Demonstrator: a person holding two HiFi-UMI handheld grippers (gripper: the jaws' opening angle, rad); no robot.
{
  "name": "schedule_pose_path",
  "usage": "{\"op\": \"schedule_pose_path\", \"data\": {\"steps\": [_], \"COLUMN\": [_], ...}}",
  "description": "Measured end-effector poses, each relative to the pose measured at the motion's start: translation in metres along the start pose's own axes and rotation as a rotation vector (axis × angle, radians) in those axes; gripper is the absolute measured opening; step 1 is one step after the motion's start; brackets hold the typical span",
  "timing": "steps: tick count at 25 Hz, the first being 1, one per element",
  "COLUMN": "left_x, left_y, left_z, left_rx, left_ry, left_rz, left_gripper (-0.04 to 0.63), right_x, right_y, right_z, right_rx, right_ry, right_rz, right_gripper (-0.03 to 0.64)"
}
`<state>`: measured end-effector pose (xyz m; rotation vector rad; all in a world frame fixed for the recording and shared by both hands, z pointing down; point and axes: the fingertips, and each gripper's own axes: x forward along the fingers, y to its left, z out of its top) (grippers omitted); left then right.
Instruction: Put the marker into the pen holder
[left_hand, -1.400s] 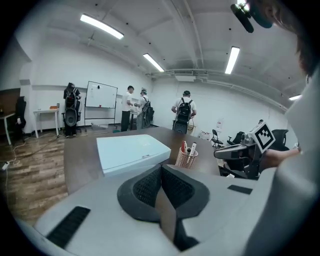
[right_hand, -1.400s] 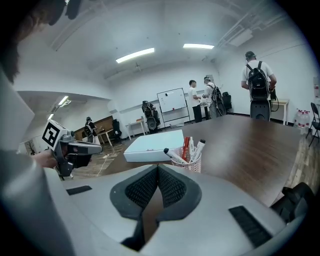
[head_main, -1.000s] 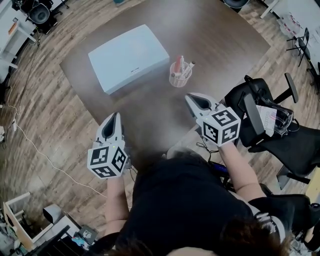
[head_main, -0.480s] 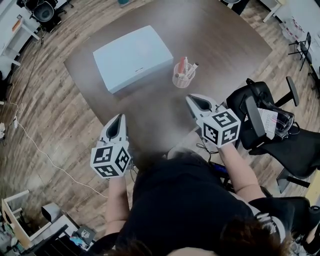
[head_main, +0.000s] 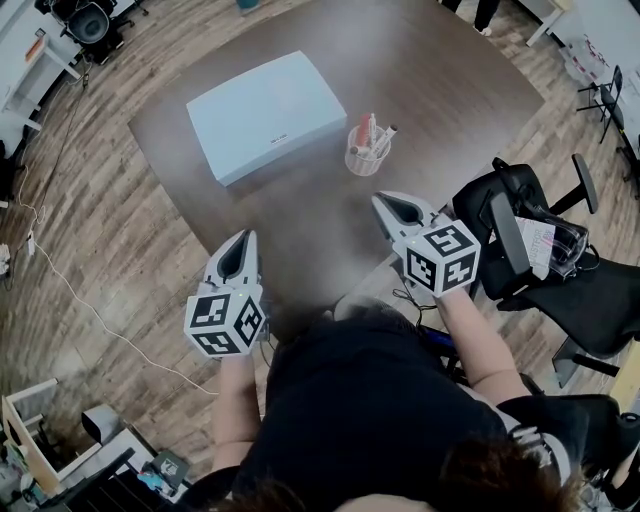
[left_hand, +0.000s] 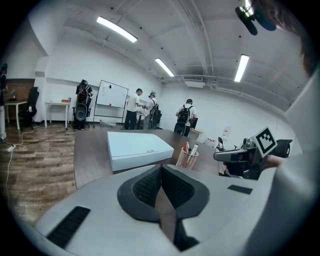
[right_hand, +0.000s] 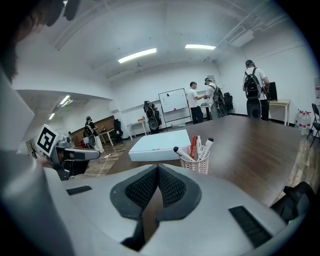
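Note:
A pink mesh pen holder (head_main: 362, 157) stands on the dark brown table (head_main: 450, 90) with several markers (head_main: 373, 131) upright in it. It also shows in the left gripper view as the pen holder (left_hand: 187, 159) and in the right gripper view as the pen holder (right_hand: 199, 162) with its markers (right_hand: 198, 146). My left gripper (head_main: 244, 237) hovers near the table's front edge, shut and empty. My right gripper (head_main: 381, 198) is just short of the holder, also shut with nothing in it. The jaws meet in both gripper views: left gripper (left_hand: 161, 169), right gripper (right_hand: 157, 168).
A flat white box (head_main: 267, 113) lies on the table left of the holder. A black office chair (head_main: 545, 250) stands at the right. Several people stand by a whiteboard (left_hand: 112, 94) at the far end of the room. Wooden floor surrounds the table.
The left gripper has drifted slightly right and toward the person. The right gripper has hardly moved. Both stay shut.

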<state>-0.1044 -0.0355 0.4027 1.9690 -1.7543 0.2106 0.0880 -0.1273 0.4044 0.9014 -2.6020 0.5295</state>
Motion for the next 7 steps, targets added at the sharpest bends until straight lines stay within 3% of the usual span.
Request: {"op": "schedule_pose_path", "data": {"steps": [7], "left_x": [0.0002], "left_y": [-0.0052], "left_z": [-0.0034], "left_rx": [-0.001], "left_ry": [0.009], "left_rz": [-0.018], "left_gripper": [0.029], "right_x": [0.002], "right_y": [0.0035], "right_z": [-0.0006], "right_rx": [0.001], "right_ry": [0.0], "right_rz": [0.007], "right_gripper": [0.018]}}
